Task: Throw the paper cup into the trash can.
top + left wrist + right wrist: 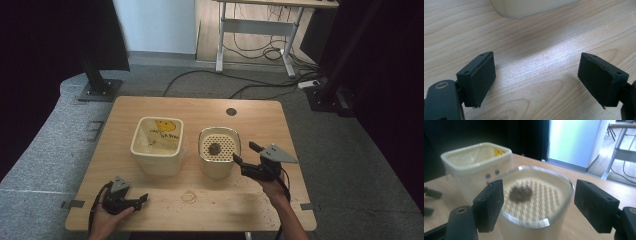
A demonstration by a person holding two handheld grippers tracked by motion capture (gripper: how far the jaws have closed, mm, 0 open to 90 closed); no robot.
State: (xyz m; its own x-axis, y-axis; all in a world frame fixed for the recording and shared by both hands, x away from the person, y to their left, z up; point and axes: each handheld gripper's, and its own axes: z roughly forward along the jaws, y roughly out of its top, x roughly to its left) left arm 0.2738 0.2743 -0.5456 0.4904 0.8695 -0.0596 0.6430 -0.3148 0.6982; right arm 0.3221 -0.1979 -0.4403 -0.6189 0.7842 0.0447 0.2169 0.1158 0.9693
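On the wooden surface [150,200], a cream bin [157,145] bearing a yellow sticker with unreadable writing stands left of a perforated strainer container [219,150] holding a dark lump [215,148]. Right gripper [246,156] beside the strainer and left gripper [142,201] near the front edge both have fingers wide, empty.

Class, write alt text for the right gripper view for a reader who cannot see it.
The right gripper, its black jaws open, faces a cream container whose perforated insert holds a dark lump. A second cream container stands behind it on the wooden table.

Dark writing inside the cream tub [156,145] is too small to read
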